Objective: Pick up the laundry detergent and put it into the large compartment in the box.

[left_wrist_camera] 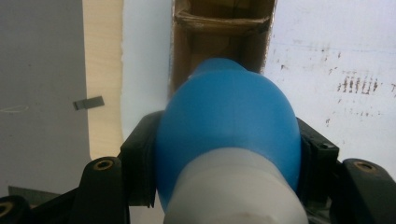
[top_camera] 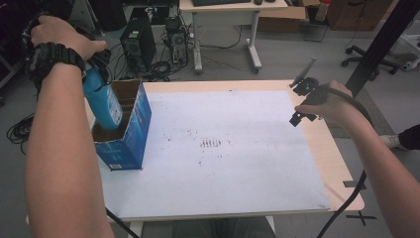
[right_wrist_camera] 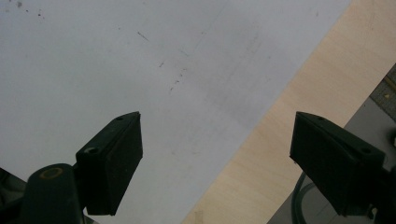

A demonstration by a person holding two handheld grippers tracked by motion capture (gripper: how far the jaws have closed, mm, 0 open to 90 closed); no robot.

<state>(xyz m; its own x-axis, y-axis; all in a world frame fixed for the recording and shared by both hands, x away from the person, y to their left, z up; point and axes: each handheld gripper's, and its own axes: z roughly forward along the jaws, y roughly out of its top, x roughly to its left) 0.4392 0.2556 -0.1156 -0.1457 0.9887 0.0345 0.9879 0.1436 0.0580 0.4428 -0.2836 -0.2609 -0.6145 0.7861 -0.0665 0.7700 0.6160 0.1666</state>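
You're working in an office or lab. Beyond the table (top_camera: 341,163) stand a computer tower (top_camera: 138,47), tangled cables (top_camera: 158,67), a desk (top_camera: 228,7) and an office chair (top_camera: 369,59).

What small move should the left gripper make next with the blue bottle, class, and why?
Probably lower it straight down: the left gripper grips the blue bottle with its base inside the open cardboard box, seemingly tilted and not yet settled.

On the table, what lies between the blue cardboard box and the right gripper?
Nothing stands there. In the high view, only the white sheet, with small dark marks, stretches from the blue cardboard box to the open right gripper.
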